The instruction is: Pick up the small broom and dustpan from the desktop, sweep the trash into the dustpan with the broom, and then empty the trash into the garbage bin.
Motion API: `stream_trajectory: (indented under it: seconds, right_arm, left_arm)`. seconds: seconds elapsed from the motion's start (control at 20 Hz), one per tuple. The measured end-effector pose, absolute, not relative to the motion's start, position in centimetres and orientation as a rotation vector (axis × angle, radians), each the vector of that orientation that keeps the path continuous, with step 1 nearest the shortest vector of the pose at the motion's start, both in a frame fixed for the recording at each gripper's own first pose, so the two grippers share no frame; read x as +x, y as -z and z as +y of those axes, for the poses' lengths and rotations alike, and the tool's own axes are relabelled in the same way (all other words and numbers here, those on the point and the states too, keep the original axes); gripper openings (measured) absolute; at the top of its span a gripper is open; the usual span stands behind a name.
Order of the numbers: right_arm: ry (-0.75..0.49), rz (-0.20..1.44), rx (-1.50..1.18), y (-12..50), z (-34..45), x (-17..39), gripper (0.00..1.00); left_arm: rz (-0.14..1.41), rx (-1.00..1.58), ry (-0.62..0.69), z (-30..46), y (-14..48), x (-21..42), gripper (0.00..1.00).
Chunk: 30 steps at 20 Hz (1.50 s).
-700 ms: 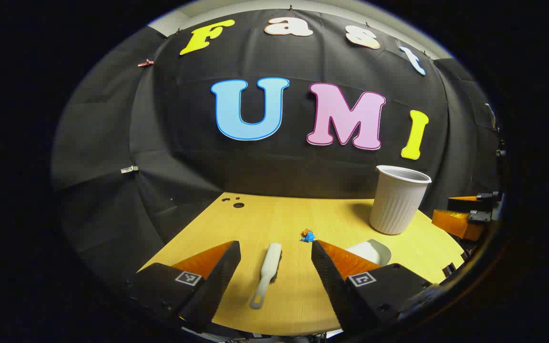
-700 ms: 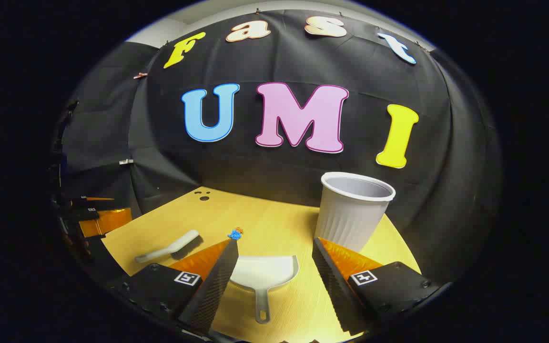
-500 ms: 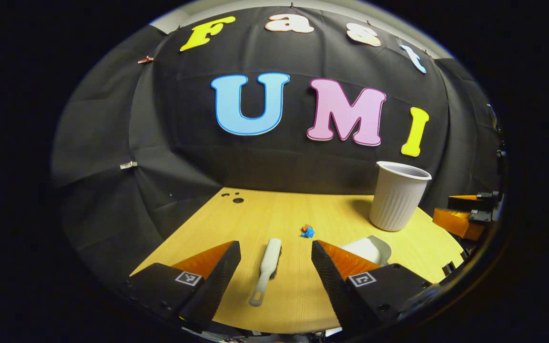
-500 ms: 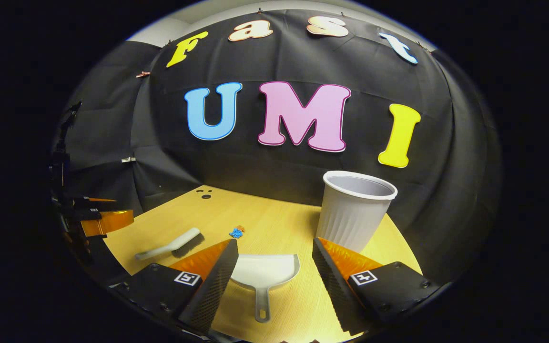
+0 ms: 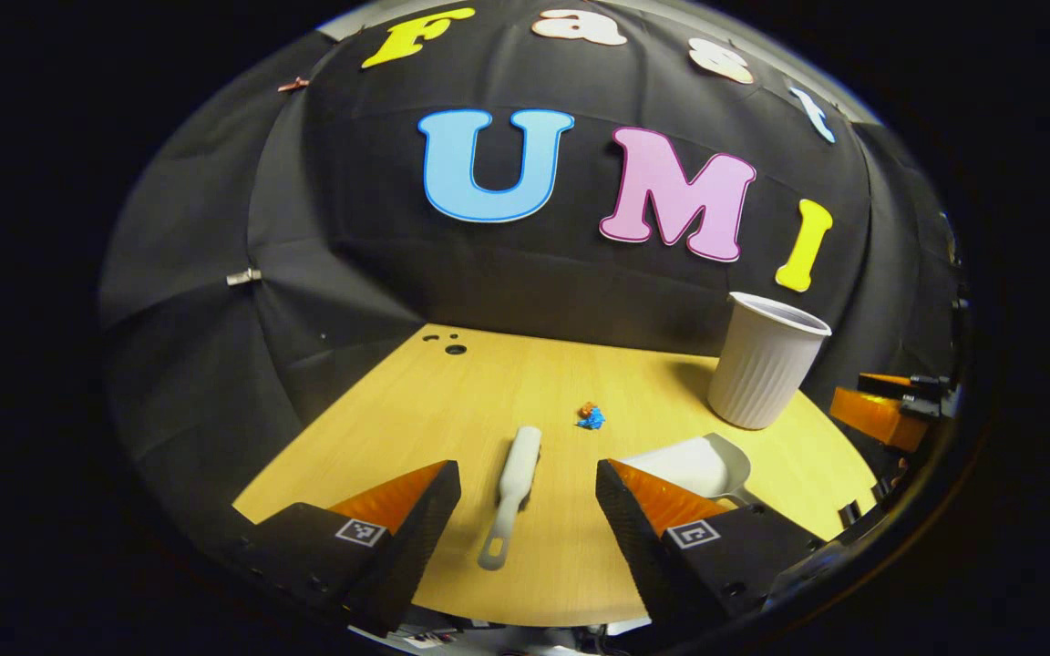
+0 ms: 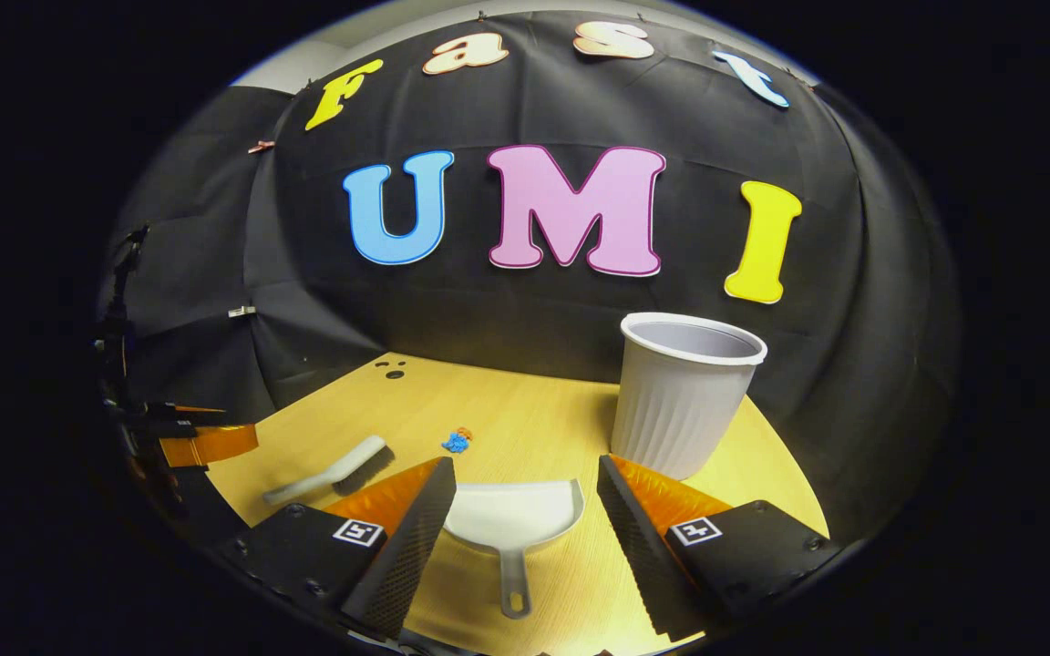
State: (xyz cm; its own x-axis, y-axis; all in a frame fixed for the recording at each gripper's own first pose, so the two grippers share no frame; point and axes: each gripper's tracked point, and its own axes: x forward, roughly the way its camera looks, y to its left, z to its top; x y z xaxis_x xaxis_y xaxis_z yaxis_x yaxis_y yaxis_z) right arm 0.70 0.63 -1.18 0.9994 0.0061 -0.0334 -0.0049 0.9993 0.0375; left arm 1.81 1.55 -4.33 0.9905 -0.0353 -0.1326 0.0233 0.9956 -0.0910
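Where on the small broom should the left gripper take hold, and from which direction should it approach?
Probably the bare handle of the broom, near the end with the hanging hole. It lies flat on the table, pointing toward the open left gripper, bristles at the far end. Come from above, fingers either side.

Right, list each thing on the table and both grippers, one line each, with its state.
Broom: lying flat on the table, not held.
Dustpan: flat on the table, empty, handle toward the camera, not held.
Scrap of trash: loose on the table, not swept.
Bin: upright, open top.
Left gripper: open, either side of the broom handle.
Right gripper: open, either side of the dustpan.
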Motion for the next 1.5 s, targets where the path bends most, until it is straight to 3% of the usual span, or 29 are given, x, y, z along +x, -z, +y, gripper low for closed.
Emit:
stream_trajectory:
  seconds: [0.55,1.0,1.15,1.35,1.45,1.5]
  right_arm:
    - [-0.087,0.149,0.058,5.3,1.2,3.4,0.98]
    - [-0.105,0.228,0.094,8.7,-0.2,5.5,0.98]
    - [-0.109,0.241,0.112,9.2,-0.6,6.2,0.99]
    - [-0.107,0.259,0.133,9.7,-1.1,6.8,0.98]
    - [-0.112,0.276,0.136,10.2,-1.1,6.9,0.99]
    - [-0.116,0.28,0.135,10.3,-1.0,6.8,0.99]
  left_arm:
    - [0.564,-0.115,0.043,2.6,14.2,12.0,0.96]
    - [0.816,-0.008,-0.005,2.6,20.0,15.9,0.95]
    - [0.838,0.031,-0.017,2.8,20.6,16.7,0.87]
    - [0.833,0.04,-0.005,2.3,21.1,17.1,0.82]
    - [0.817,0.07,0.019,1.8,21.1,17.1,0.73]
    - [0.804,0.074,0.022,1.6,20.5,16.7,0.63]
